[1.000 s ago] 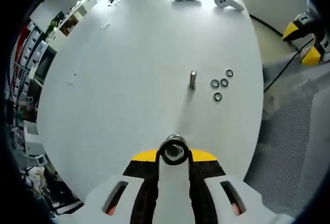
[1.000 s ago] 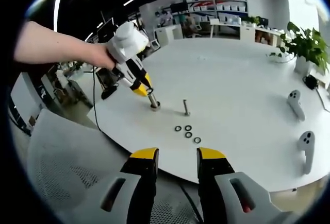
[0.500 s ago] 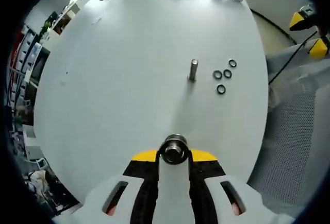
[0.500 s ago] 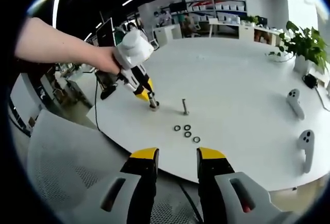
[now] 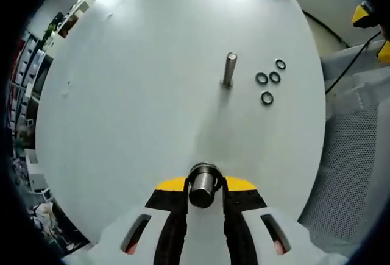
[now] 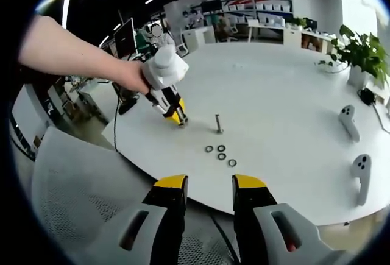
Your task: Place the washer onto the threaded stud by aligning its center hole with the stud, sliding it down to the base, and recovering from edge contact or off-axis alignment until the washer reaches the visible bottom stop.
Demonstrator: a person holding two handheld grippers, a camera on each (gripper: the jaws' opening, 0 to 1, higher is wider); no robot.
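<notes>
While our left gripper (image 5: 204, 187) clamps a stud (image 5: 203, 183) and the right gripper (image 6: 209, 190) gapes empty, thin slippery washers (image 5: 267, 98) need rim grips

each gripper has a white moulded body, black jaws capped with yellow pads, and a slot on either side showing red inside. the left gripper (image 6: 180, 120) is a rounded white housing with a black-and-yellow nose, held in a bare hand (image 6: 131, 76) on a bare forearm. the right gripper (image 6: 209, 190) shows the same colours.

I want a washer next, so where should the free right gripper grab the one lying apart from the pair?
Grip that washer across its outer rim, coming straight down from above: it lies flat on the table, apart from the other two. The right gripper is open.
</notes>
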